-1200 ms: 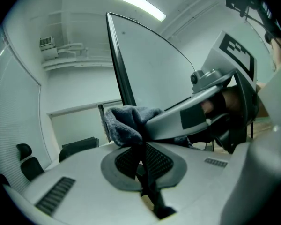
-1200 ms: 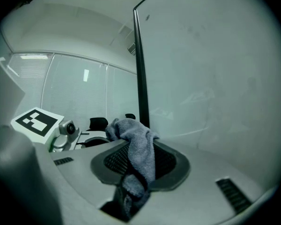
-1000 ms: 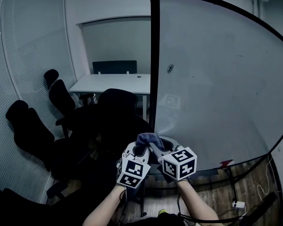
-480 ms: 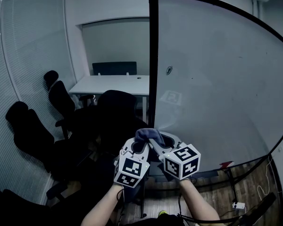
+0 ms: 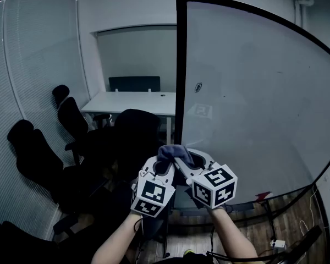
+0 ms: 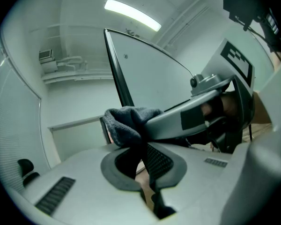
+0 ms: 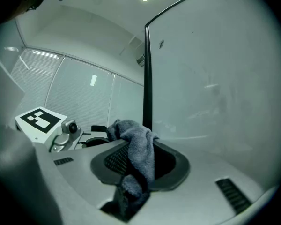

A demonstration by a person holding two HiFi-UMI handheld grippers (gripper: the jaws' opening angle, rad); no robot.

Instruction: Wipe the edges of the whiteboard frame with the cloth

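Observation:
A grey-blue cloth [image 5: 171, 152] is bunched between my two grippers, low in the head view. It sits just in front of the black left edge [image 5: 179, 70] of the whiteboard. My left gripper [image 5: 164, 166] is shut, and a strand of the cloth [image 6: 129, 118] runs down into its gap [image 6: 143, 148]. My right gripper [image 5: 180, 163] is shut on the cloth [image 7: 138, 143], which drapes over its jaws [image 7: 141, 157]. The two sets of fingertips meet at the cloth. The frame's upright [image 7: 147, 78] rises directly behind it, also visible as a dark bar [image 6: 117, 64].
Several black office chairs [image 5: 133, 133] crowd the floor left of the board, in front of a white desk [image 5: 129, 100]. Window blinds [image 5: 36, 65] cover the left wall. The board's stand and cables [image 5: 278, 238] sit on the wooden floor at lower right.
Both grippers, still together on the cloth, have risen slightly beside the board's left edge. The grip looks the same.

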